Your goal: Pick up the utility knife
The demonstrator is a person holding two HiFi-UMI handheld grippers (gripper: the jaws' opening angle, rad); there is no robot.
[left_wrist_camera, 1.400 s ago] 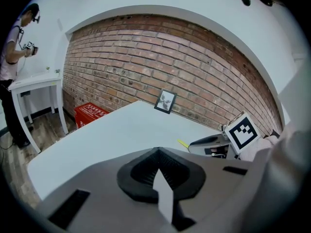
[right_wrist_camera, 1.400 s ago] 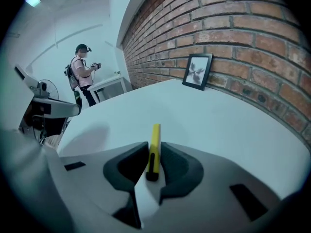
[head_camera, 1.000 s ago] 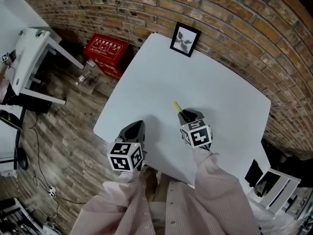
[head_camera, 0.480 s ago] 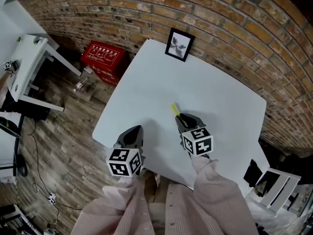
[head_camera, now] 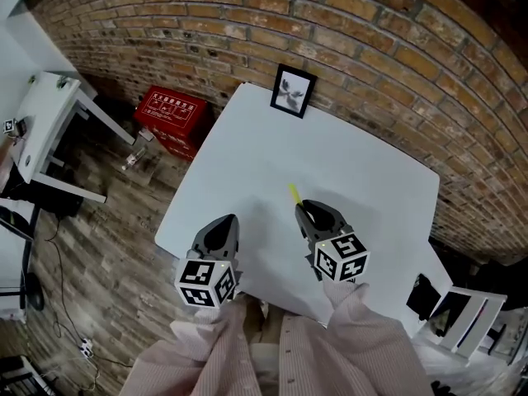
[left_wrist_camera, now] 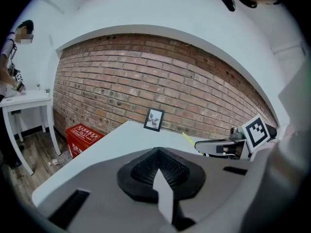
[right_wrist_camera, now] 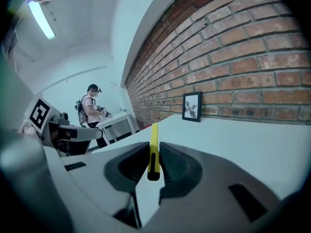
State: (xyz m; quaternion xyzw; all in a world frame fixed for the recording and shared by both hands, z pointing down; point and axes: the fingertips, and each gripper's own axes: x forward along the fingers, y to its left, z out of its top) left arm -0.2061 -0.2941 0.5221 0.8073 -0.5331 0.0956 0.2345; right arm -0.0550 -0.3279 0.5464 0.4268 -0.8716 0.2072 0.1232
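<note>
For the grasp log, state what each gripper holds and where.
Right gripper clamps the yellow utility knife by one end, the rest sticking out past the jaws. Left gripper: shut, holding nothing.

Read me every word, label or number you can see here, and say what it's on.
Red box: white print on its lid, too small and blurred to read.
Left marker cube and right marker cube: black-and-white square codes, no words.
Framed picture, utility knife: no print visible.
Nothing here is legible.
</note>
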